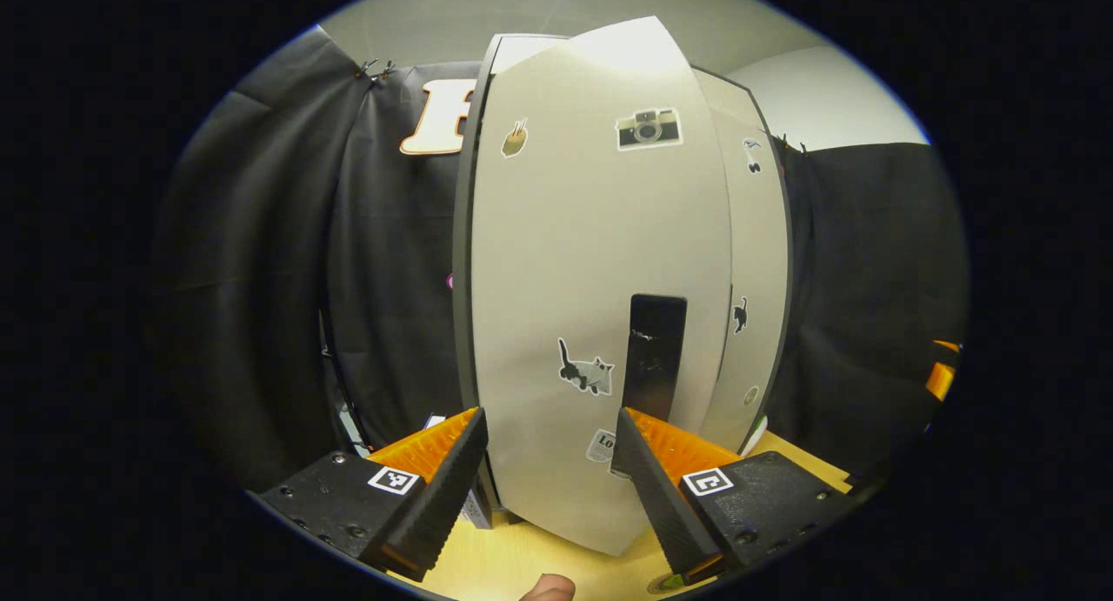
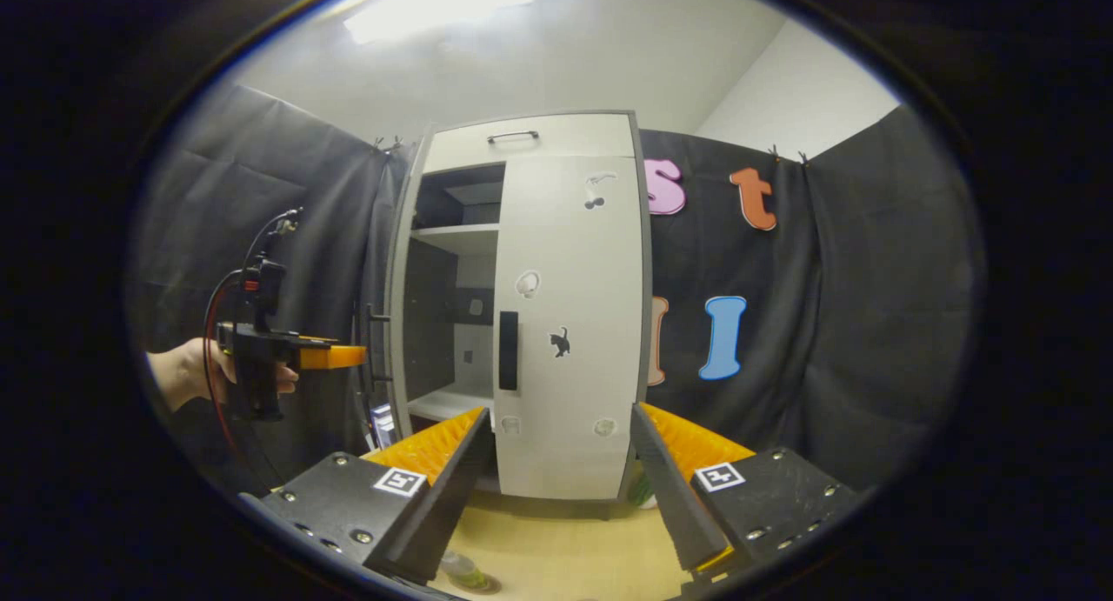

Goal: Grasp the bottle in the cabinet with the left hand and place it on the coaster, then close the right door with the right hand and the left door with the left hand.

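Left tool (image 1: 549,462) spread, left door (image 1: 600,279) ajar

Right gripper (image 2: 556,462) low in foreground, fingers spread apart, gripping nothing. Cabinet (image 2: 530,140) ahead: right door (image 2: 569,323) shut, left door (image 2: 369,349) swung open, white shelves (image 2: 456,236) visible inside. Left gripper (image 2: 335,356) in hand (image 2: 196,375) just beside open door's edge. Bottle (image 2: 461,570) on wooden table (image 2: 565,553) at bottom.
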### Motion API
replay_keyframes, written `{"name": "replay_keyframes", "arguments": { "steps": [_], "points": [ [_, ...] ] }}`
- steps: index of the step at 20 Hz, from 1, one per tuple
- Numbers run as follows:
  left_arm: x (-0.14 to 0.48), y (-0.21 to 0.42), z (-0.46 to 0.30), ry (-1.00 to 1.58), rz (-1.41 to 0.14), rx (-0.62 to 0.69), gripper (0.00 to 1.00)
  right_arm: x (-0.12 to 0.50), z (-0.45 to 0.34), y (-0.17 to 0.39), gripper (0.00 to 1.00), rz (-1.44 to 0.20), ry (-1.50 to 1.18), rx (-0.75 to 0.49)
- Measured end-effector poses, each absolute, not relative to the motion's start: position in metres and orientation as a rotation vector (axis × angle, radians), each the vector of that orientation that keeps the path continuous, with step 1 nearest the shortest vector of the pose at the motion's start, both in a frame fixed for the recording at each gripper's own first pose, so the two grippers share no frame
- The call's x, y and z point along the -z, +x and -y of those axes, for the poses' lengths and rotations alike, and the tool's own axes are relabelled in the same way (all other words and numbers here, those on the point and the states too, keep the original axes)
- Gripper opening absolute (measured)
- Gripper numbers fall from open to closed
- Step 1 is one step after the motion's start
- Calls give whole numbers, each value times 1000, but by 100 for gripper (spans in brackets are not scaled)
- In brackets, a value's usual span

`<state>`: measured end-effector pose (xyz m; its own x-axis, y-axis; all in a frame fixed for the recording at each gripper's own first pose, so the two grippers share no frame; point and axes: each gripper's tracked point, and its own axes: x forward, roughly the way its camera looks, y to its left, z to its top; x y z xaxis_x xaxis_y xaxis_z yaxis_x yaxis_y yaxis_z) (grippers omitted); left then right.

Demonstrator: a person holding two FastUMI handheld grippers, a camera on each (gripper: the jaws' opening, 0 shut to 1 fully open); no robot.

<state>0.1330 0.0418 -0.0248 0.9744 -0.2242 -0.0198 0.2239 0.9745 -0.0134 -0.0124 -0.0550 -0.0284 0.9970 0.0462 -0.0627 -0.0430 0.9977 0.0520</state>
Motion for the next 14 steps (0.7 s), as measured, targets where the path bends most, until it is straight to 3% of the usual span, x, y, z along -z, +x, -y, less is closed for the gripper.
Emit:
{"name": "replay_keyframes", "arguments": {
  "steps": [12,14],
  "points": [
    [31,61,-30,-29,-2,152,96,23,57,-42,97,-55,70,-79],
    [27,50,-32,-18,17,130,92,22,54,-44,96,-48,52,-77]
  ]
}}
